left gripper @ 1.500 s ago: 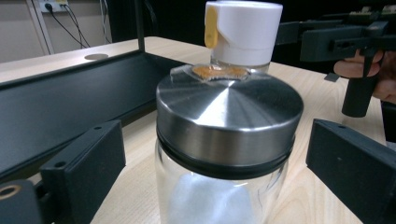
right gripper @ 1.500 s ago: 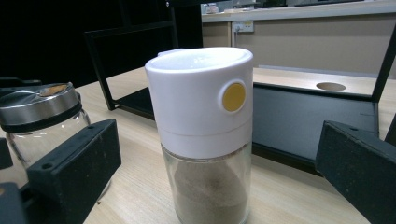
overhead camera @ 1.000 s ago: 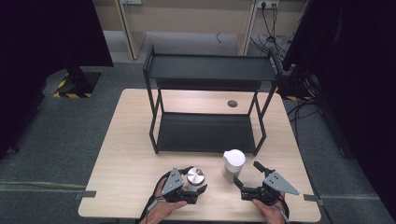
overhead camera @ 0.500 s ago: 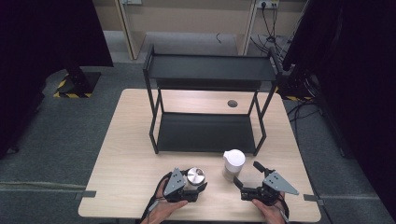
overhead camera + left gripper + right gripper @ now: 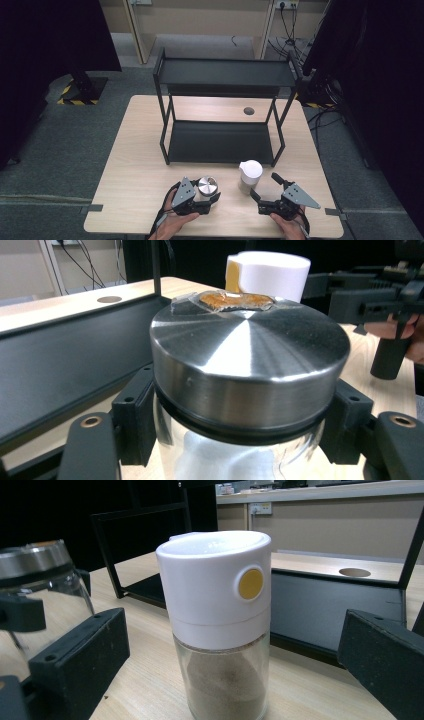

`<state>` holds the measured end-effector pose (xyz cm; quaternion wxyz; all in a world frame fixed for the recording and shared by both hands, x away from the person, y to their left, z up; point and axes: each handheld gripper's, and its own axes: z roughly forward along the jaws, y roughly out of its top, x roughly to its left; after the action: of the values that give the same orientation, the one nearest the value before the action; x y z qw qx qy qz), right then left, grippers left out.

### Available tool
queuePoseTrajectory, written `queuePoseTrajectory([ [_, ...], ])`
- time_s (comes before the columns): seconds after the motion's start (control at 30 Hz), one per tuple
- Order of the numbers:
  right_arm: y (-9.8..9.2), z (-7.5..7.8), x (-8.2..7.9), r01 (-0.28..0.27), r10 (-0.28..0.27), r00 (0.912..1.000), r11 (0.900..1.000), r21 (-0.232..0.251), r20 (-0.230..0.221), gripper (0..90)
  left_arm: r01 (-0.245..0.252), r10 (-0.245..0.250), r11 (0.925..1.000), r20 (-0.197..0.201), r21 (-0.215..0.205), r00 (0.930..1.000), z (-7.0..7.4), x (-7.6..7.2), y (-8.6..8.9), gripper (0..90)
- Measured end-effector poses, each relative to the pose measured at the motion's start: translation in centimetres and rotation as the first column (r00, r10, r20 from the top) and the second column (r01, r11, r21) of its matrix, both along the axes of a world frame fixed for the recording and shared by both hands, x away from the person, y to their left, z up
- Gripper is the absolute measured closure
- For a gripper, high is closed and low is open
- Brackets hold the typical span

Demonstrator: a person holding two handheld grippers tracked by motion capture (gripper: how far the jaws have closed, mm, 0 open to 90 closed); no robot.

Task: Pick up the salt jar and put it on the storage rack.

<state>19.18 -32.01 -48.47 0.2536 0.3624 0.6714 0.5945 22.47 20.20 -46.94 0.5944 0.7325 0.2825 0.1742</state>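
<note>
A glass jar with a brushed steel lid [image 5: 207, 186] stands on the table's near edge. My left gripper [image 5: 209, 199] is shut on it, and in the left gripper view the black pads [image 5: 134, 415] press the glass just under the lid [image 5: 250, 355]. To its right stands a glass shaker with a white cap and a yellow button [image 5: 250, 174], holding pale powder [image 5: 220, 610]. My right gripper [image 5: 264, 187] is open, with one jaw on each side of the shaker and a gap between each jaw and the shaker [image 5: 225, 680].
A black two-tier metal shelf rack [image 5: 220, 142] stands across the middle of the wooden table [image 5: 140, 165], close behind both containers. A round cable hole [image 5: 249, 111] lies behind it. Dark floor and cables surround the table.
The left gripper has shifted slightly at the jar. The shaker, the jar and the right gripper have stayed in place.
</note>
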Motion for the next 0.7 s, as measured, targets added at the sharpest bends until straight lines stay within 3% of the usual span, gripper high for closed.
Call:
queuePoseTrajectory([
  [0.4,0.0,0.0,0.0,0.001,-0.001,1.0,1.0,0.0,-0.001,0.4,-0.02,0.02,0.9997,-0.004,-0.014,0.9998,2.3,0.6,0.4,30.6],
  [0.7,0.0,0.0,0.0,0.003,-0.003,1.0,1.0,0.001,-0.001,0.4,-0.014,0.014,0.9995,0.012,-0.03,0.9998,5.3,1.7,0.9,30.6],
])
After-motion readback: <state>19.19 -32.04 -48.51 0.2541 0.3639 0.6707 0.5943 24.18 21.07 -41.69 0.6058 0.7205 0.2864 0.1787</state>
